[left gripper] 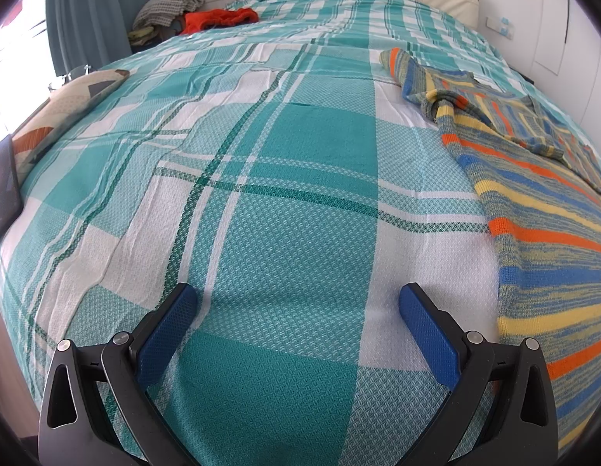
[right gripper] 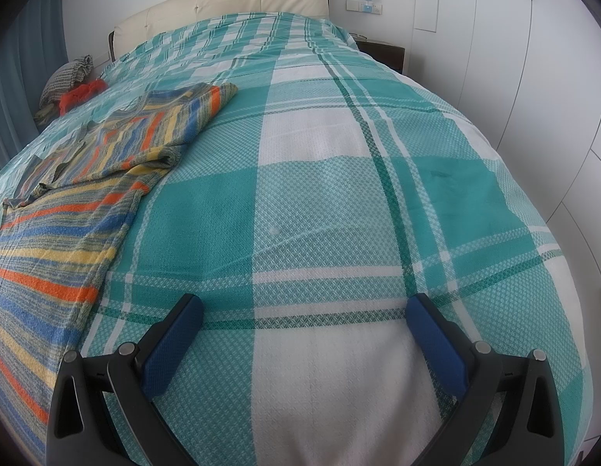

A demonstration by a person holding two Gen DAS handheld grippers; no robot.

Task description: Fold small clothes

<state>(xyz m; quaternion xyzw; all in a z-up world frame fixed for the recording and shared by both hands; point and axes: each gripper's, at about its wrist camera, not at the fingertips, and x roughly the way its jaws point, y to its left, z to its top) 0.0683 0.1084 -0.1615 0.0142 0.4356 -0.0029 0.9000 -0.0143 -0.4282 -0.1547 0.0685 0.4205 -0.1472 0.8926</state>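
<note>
A striped knit sweater (left gripper: 541, 202) in blue, yellow, orange and grey lies spread on the teal-and-white plaid bedspread (left gripper: 285, 178), its sleeves folded across the body. It lies to the right of my left gripper (left gripper: 298, 299), which is open and empty over bare bedspread. In the right wrist view the sweater (right gripper: 67, 209) lies to the left of my right gripper (right gripper: 304, 308), which is open and empty above the bedspread (right gripper: 339, 194).
A pile of clothes with a red garment (left gripper: 219, 19) and a checked one (left gripper: 168, 6) sits at the far left of the bed. A patterned cushion (left gripper: 63, 105) and a dark tablet (left gripper: 3, 186) lie at the left edge. A cream headboard (right gripper: 223, 4) and a nightstand (right gripper: 382, 52) stand beyond.
</note>
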